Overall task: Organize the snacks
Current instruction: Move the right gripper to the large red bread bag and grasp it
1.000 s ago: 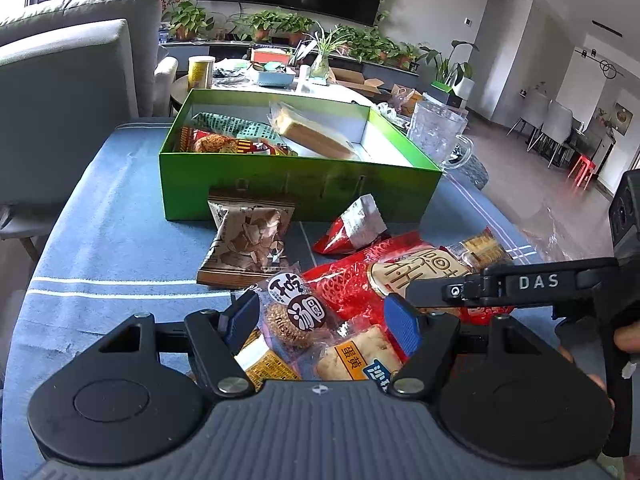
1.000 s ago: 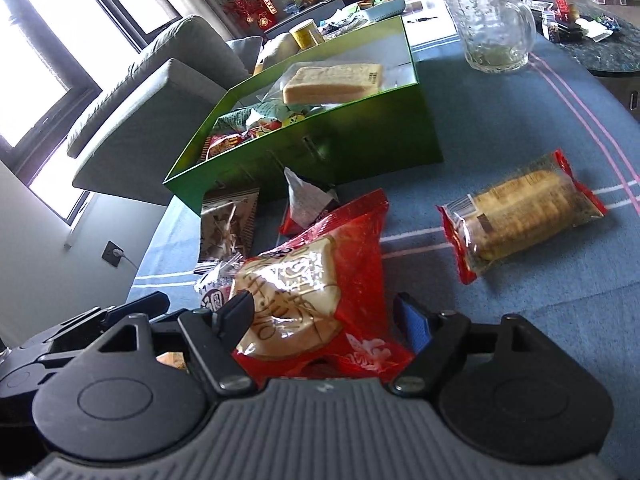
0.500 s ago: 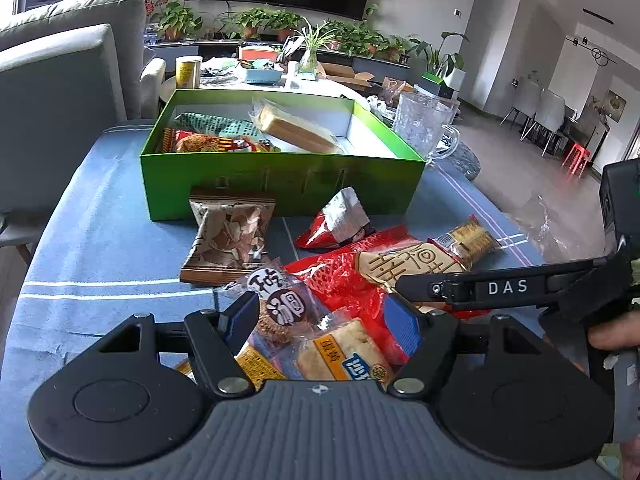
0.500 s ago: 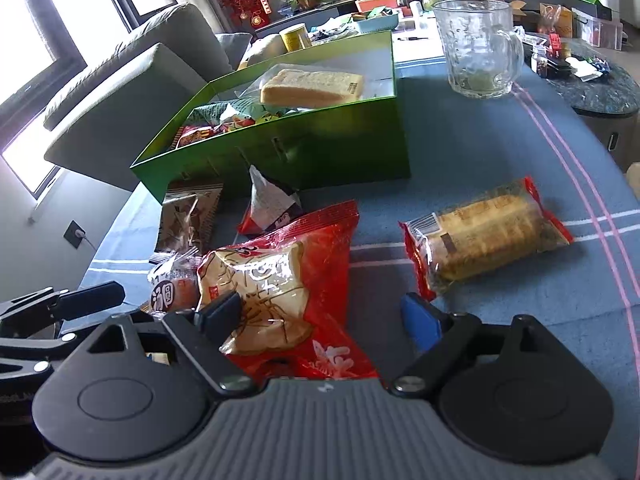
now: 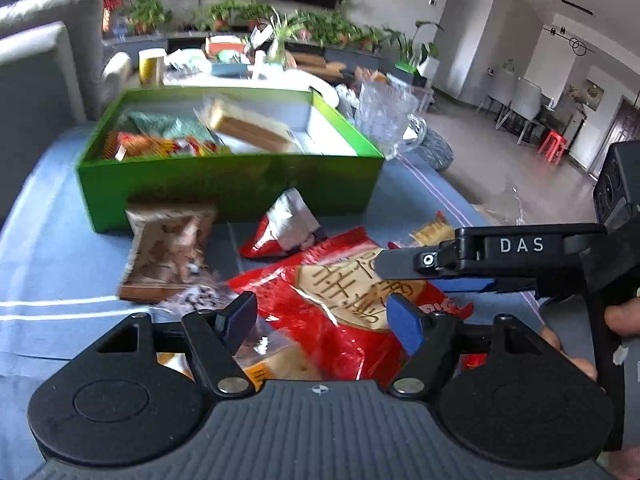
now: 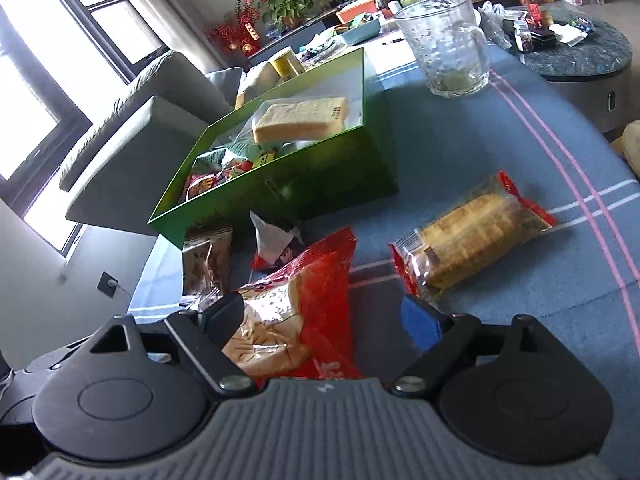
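Note:
A green box (image 5: 224, 180) (image 6: 328, 172) holds a wrapped bread slice (image 5: 248, 128) (image 6: 300, 120) and several snack packs. In front of it lie a brown snack bag (image 5: 168, 252), a small red-and-white packet (image 5: 284, 228) and a large red pastry bag (image 5: 348, 300) (image 6: 304, 304). My left gripper (image 5: 320, 320) is open over the red bag's near end. My right gripper (image 6: 324, 320) is open around the red bag; it shows in the left wrist view (image 5: 460, 268) reaching in from the right. A biscuit pack (image 6: 472, 232) lies to the right.
A glass mug (image 6: 448, 48) (image 5: 384, 116) stands behind the box's right end. Small wrapped snacks (image 5: 264, 356) lie under my left gripper. Grey sofa (image 6: 132, 132) at the left. The blue striped tablecloth (image 6: 520, 128) has bare room at the right.
Both grippers have moved forward over the red pastry bag. The right gripper's fingers now straddle it more closely. The left view is blurred with motion.

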Demonstrator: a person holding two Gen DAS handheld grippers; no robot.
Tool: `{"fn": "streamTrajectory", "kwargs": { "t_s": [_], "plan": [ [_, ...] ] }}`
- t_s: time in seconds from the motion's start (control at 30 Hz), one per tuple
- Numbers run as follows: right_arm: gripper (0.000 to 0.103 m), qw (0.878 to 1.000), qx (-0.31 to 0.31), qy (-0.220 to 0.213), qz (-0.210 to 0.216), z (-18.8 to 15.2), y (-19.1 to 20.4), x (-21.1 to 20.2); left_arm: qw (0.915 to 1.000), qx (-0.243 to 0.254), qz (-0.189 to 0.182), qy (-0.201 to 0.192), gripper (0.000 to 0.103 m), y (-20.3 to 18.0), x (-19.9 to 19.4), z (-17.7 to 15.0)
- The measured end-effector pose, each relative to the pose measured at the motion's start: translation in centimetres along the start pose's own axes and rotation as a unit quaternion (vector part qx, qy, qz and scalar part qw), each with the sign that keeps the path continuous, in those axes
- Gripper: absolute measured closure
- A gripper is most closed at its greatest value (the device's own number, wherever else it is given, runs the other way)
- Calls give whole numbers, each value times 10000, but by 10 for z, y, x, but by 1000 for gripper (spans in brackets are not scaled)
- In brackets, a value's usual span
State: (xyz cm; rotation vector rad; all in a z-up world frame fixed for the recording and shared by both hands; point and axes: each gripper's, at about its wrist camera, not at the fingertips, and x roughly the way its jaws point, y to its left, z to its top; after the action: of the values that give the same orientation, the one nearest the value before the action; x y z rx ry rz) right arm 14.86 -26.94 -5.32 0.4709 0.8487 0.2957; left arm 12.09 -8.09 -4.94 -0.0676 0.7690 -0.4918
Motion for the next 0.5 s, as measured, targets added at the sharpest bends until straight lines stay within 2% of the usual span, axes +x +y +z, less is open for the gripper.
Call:
{"fn": "streamTrajectory", "kwargs": {
  "t_s": [0.1, 0.13, 0.37, 0.5],
  "plan": [
    [38, 9983, 458, 205, 291, 1, -11, 7, 9997, -125, -57, 185, 34, -2, 14, 1],
    [39, 9975, 552, 241, 364, 1, -14, 8, 9996, -119, -118, 218, 34, -3, 17, 1],
    [40, 9983, 416, 216, 345, 1, -9, 5, 9996, -11, -58, 281, 28, -10, 29, 3],
    [34, 9990, 221, 256, 290, 2, -5, 7, 9996, -45, -48, 290, 24, -8, 32, 2]
  ]
}}
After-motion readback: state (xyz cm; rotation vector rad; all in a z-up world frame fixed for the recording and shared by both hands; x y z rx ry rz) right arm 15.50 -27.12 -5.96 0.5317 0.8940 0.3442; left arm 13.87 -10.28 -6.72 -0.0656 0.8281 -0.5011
